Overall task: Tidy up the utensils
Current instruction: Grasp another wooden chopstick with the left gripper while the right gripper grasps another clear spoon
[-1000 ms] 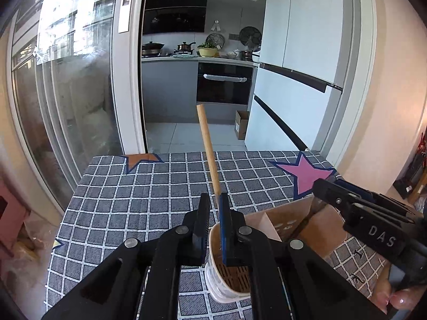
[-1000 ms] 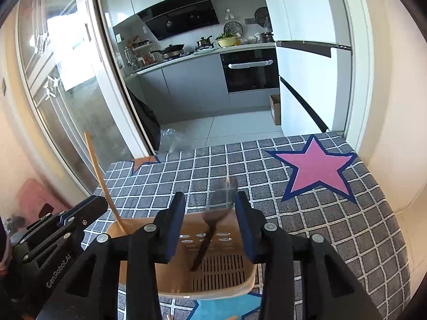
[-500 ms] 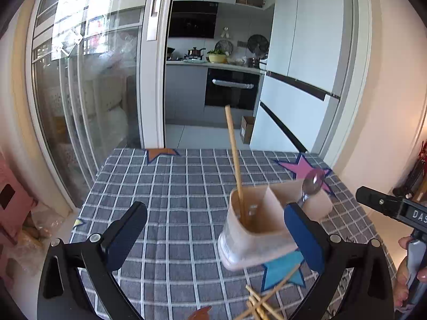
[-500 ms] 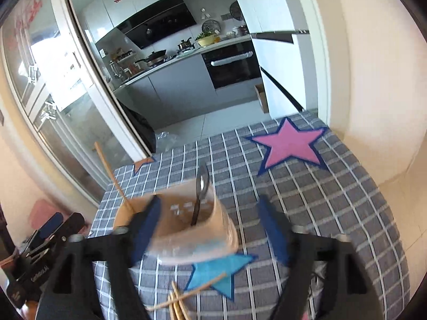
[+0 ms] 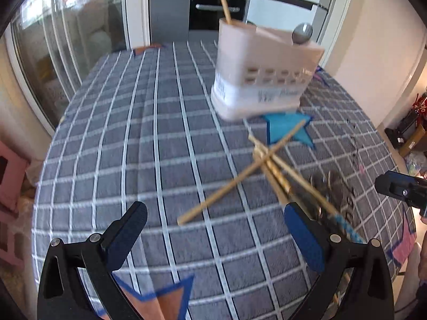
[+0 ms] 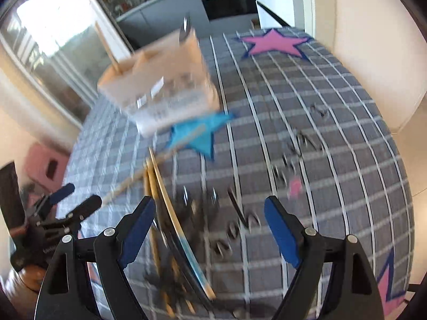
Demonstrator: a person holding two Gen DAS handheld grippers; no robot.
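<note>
We're between picks: left gripper (image 5: 214,236) and right gripper (image 6: 209,229) both gape wide, empty. Holder (image 5: 263,73) sits upper centre; loose chopsticks (image 5: 269,160) lie lower right, so next we grab one.

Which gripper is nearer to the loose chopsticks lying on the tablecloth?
Hard to tell. The loose chopsticks run down between the right gripper fingers, and in the left gripper view they end just beyond and between its fingers.

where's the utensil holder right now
The utensil holder stands on the checked tablecloth just beyond the blue star, upper centre-right in the left wrist view.
</note>
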